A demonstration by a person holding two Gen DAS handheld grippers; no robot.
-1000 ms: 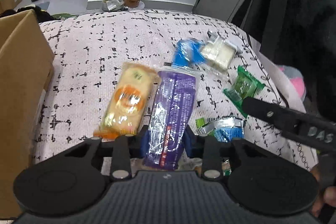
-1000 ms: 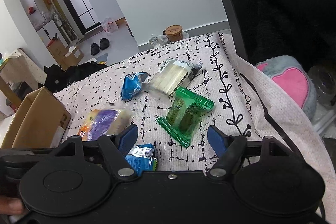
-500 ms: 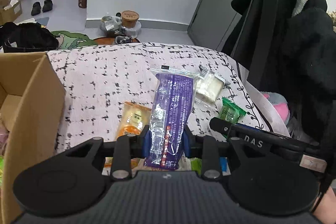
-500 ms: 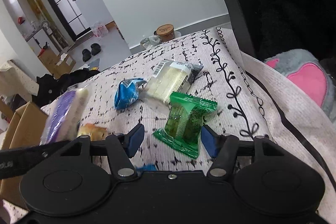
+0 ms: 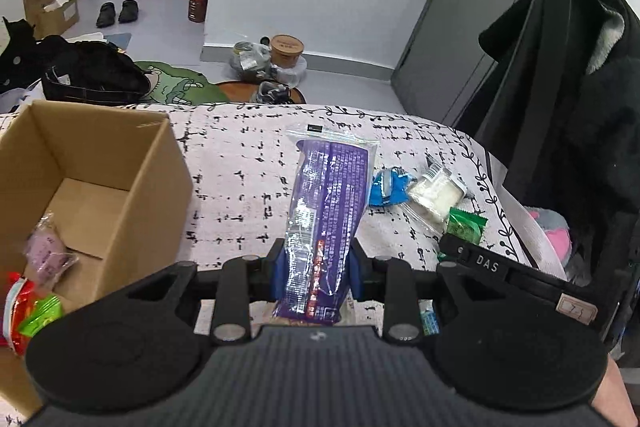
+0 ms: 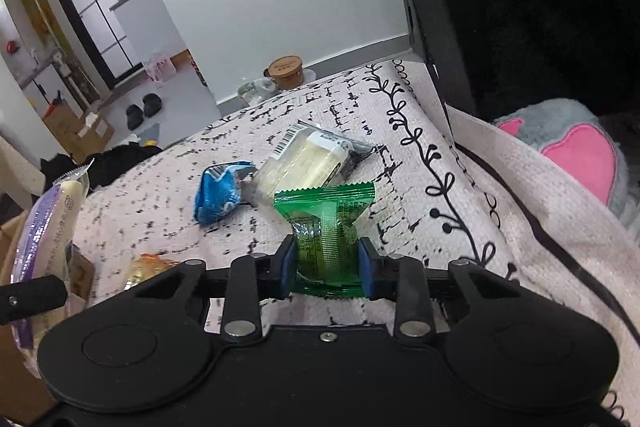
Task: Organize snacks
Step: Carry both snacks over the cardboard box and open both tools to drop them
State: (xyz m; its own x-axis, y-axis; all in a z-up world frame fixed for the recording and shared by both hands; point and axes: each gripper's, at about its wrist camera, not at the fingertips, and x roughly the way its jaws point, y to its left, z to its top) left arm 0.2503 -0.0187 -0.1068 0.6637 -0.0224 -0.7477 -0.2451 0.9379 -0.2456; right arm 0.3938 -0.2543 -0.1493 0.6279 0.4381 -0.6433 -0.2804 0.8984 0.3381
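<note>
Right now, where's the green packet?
Right wrist view: green packet pinched in the right gripper, just in front of the white packet and blue packet.

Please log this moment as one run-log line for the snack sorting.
left gripper: shut on purple packet, lifted | right gripper: shut on green packet | cardboard box: open | blue packet: on cloth

Purple packet [image 5: 326, 223] held upright above cloth; green packet [image 6: 326, 227] pinched, crumpled; blue packet [image 6: 218, 197] lying loose.
</note>
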